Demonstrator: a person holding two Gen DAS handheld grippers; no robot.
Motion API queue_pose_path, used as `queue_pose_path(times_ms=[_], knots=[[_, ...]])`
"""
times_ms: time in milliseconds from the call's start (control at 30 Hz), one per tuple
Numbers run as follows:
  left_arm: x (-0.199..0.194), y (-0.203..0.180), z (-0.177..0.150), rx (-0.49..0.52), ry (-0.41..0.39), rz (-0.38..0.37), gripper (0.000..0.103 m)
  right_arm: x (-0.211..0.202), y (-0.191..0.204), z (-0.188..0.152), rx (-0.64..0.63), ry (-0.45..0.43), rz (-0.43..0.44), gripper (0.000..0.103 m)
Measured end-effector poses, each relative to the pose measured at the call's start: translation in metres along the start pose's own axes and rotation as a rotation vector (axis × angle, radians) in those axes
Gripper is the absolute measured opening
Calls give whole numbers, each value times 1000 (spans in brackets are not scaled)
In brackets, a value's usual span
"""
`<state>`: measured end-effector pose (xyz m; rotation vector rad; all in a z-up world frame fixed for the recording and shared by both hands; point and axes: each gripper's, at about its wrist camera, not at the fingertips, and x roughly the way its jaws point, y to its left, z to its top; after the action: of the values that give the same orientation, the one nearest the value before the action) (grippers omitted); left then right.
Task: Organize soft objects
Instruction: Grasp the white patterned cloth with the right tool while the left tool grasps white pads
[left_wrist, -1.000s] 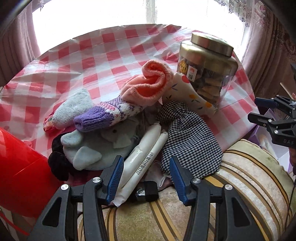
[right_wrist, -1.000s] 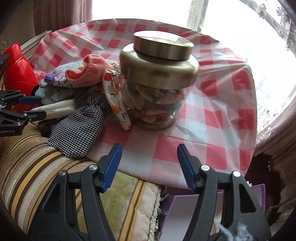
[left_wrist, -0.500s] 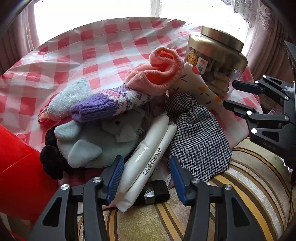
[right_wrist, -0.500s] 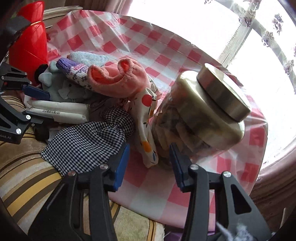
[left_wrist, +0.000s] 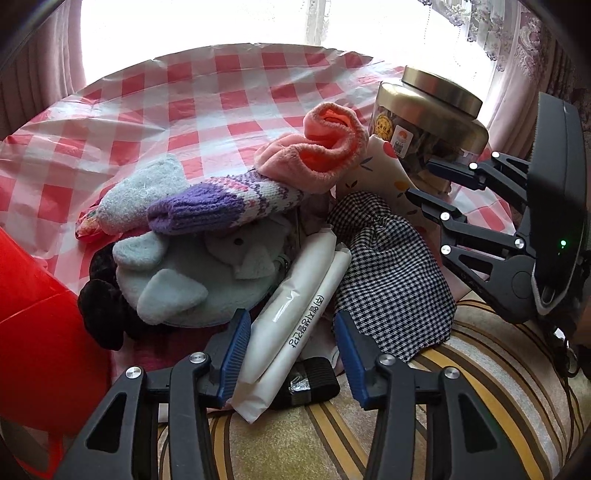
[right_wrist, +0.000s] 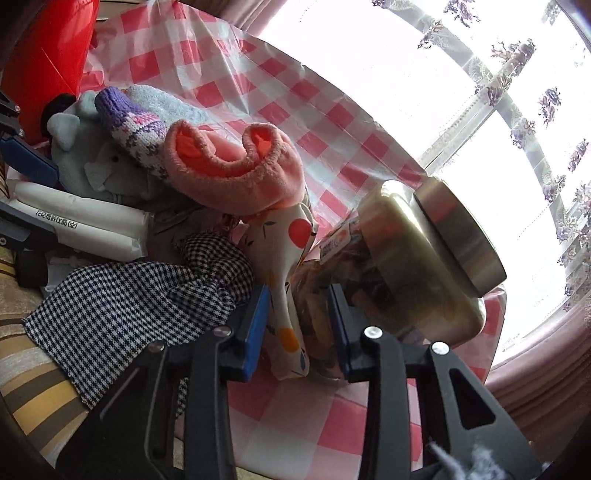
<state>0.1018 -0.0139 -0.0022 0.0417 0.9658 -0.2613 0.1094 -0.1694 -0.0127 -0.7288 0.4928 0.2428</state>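
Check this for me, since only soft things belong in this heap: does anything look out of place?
Yes. A hard clear jar with a metal lid stands against the pile, touching the white fruit-print cloth. The right gripper is closing around that cloth.

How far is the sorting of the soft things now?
Nothing looks sorted yet: the pink sock, purple knitted sock and checked cloth lie in one heap. In hand: the right gripper is closing around the white patterned cloth beside the jar. The left gripper hovers over white packets.
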Motion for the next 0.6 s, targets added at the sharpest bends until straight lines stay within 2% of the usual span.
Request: queue_pose_path(times_ms=[133,233,400,433,467,533,600], knots=[[1,5,0,-17,-7,-25,49,7,10,3,-46,15,-24,31],[1,7,0,-21,-9,-33,48,13,18,5,-77,29,-38,31],[4,6,-1,-15,1,-36,48,28,18,6,-70,71,-12,28],[5,6,-1,-13,6,-32,48,29,17,7,-68,74,-9,25],[6,5,-1,-9,10,-28,48,31,18,7,-70,76,-9,17],[8,4,-1,1,22,-21,56,35,18,9,-72,83,-5,12],[9,0,-2,16,28,-9,58,37,18,12,-74,81,2,10]])
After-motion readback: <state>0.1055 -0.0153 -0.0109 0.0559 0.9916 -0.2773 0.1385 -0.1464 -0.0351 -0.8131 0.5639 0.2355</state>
